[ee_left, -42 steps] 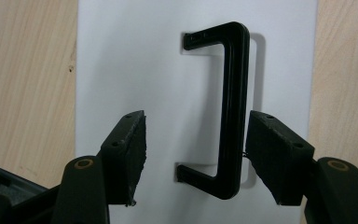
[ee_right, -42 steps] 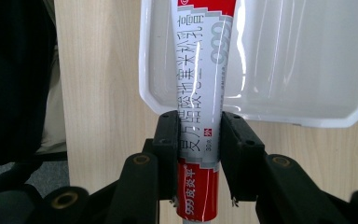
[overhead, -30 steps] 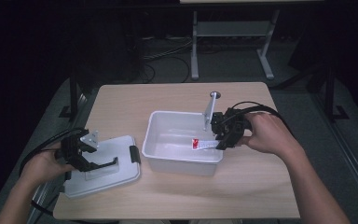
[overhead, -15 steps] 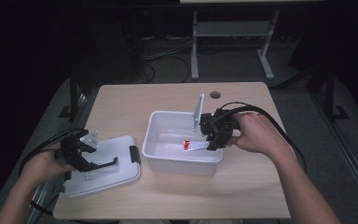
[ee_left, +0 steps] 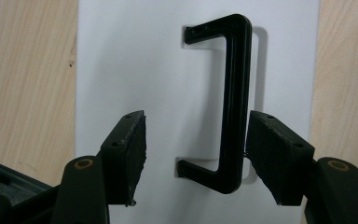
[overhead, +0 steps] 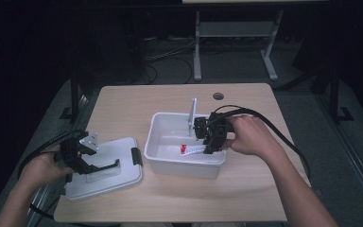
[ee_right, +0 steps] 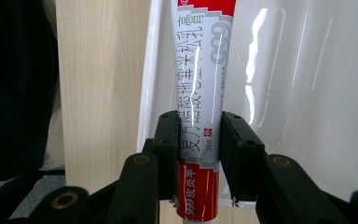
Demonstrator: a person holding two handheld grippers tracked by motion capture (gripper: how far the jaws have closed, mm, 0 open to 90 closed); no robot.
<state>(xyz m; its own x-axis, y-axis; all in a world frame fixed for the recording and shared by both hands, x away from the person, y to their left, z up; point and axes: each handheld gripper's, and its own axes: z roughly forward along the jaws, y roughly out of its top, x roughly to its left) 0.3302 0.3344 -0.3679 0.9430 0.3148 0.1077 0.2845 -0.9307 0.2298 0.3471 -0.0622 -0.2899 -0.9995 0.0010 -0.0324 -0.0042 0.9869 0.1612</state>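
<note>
A white-and-red ointment tube (ee_right: pixel 200 116) is being lowered into a white plastic bin (overhead: pixel 158 142) at the table's centre, the right gripper (overhead: pixel 211 142) pinching it firmly between nearly closed jaws, the tube's far end reaching over the bin's near right corner. To the left, the bin's white lid (overhead: pixel 118 177) lies flat on the wooden table (overhead: pixel 137 101), and the left gripper (ee_left: pixel 193 158) hovers over it with jaws spread wide either side of the black handle (ee_left: pixel 233 102), one pad just touching it, nothing clamped. By the look of it, the packing step is in hand; next the right jaws must part to drop the tube, then the left must close on the handle. Count: one tube, one bin, one lid, one handle, two grippers.
</note>
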